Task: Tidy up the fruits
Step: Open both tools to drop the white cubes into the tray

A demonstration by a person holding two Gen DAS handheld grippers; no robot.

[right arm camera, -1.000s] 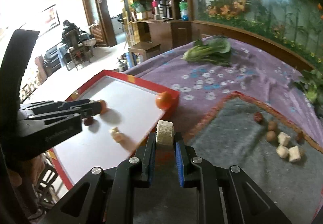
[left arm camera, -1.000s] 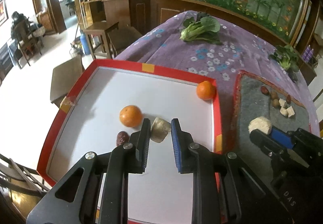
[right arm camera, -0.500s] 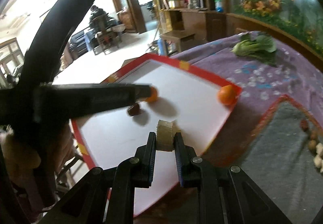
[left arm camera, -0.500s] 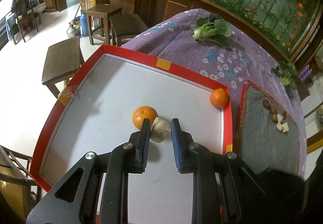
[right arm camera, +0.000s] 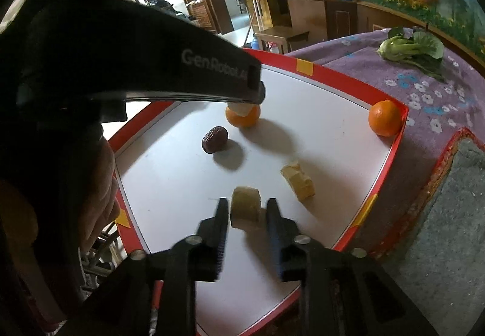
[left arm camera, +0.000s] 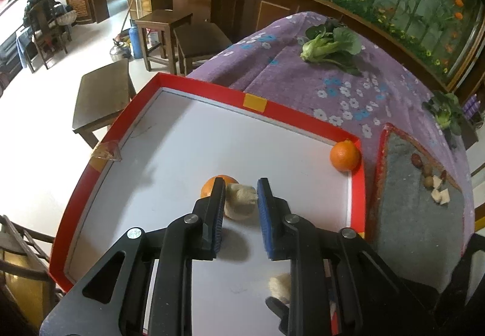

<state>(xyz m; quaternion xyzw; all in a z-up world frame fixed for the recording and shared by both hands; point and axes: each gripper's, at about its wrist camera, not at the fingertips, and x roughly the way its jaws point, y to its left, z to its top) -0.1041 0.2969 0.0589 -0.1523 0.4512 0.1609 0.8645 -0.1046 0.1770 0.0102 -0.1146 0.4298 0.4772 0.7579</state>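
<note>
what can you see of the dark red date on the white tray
The date shows only in the right wrist view. It is small, oval, dark reddish-brown, with wrinkled, slightly glossy skin. It lies on the tray toward its left side, casting a shadow toward the camera. Nothing touches it: one orange sits just beyond it with a gap between, and the left gripper's body hangs above. It looks whole.
</note>
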